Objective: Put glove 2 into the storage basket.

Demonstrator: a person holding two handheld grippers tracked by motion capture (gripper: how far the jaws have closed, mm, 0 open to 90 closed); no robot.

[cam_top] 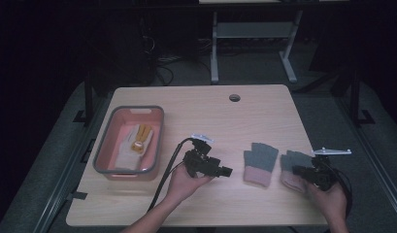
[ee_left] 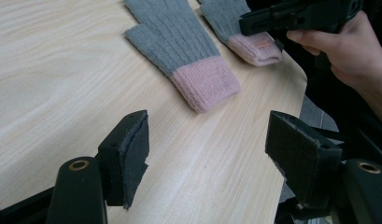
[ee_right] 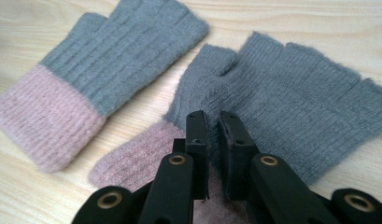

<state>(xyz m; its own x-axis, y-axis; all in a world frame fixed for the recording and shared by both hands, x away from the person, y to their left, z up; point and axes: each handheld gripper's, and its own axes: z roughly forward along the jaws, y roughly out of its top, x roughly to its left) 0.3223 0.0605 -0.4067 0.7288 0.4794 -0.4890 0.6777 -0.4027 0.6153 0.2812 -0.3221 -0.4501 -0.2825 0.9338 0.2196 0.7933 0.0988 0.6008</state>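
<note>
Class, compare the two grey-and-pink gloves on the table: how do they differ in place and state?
The right glove is pinched at its cuff end by the right gripper, whose jaws are closed on it; the left glove lies untouched. The left glove lies nearer the left gripper, which is open. Both are fingerless, grey with pink cuffs, lying flat with cuffs towards the person.

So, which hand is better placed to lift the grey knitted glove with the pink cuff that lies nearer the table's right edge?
Right. The right gripper is shut on that grey knitted glove near its pink cuff, while the left gripper stands open over bare table, apart from both gloves.
</note>
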